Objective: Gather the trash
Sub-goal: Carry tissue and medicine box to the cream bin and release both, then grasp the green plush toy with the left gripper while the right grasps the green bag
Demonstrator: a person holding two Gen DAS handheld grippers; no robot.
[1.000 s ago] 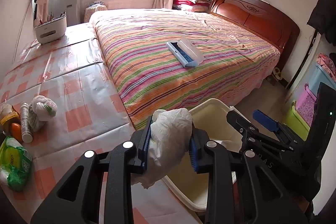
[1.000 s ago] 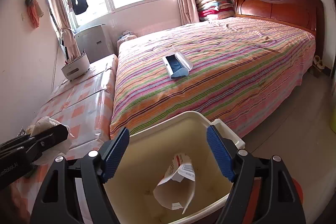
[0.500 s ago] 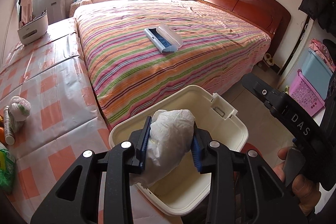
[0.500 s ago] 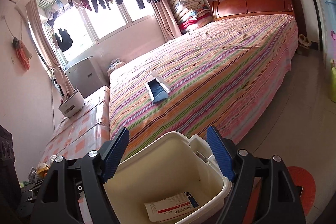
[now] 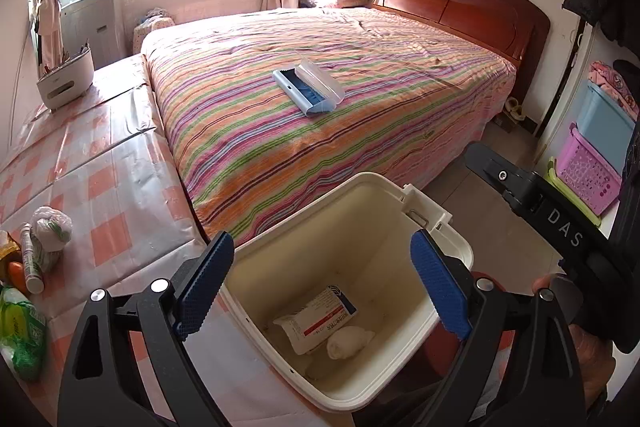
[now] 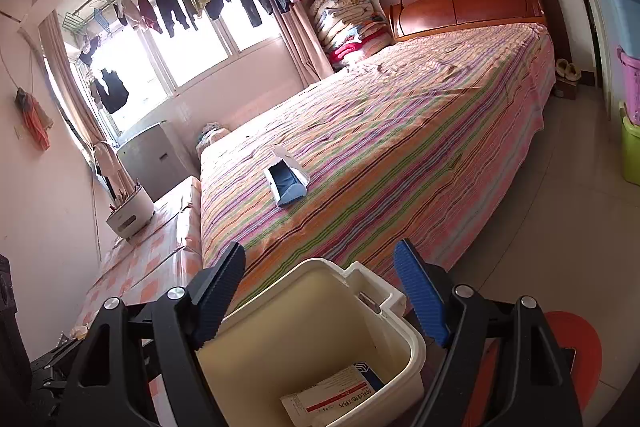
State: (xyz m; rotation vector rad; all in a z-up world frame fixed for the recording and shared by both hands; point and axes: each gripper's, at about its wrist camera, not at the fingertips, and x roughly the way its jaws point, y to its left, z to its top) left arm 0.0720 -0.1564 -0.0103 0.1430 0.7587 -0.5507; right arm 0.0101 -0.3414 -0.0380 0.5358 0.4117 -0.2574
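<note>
A cream trash bin (image 5: 424,325) stands beside the bed's foot. Inside lie a white paper packet (image 5: 316,319) and a crumpled white wad (image 5: 350,341). My left gripper (image 5: 320,287) is open and empty, just above the bin's mouth. My right gripper (image 6: 320,297) is open and empty, above the same bin (image 6: 412,347); the packet (image 6: 332,397) shows there too. More trash lies on the checked cloth at the left: a knotted white bag (image 5: 52,227), a white tube (image 5: 31,263) and a green packet (image 5: 22,331).
A striped bed (image 5: 320,99) with a blue and white case (image 5: 310,91) on it fills the middle. A white holder (image 5: 66,81) stands on the checked surface. Coloured plastic boxes (image 5: 588,175) are at the right. An orange disc (image 6: 576,347) lies on the floor.
My left gripper opened and the white wad it held now lies in the bin. The right gripper tilted upward and back a little, still open.
</note>
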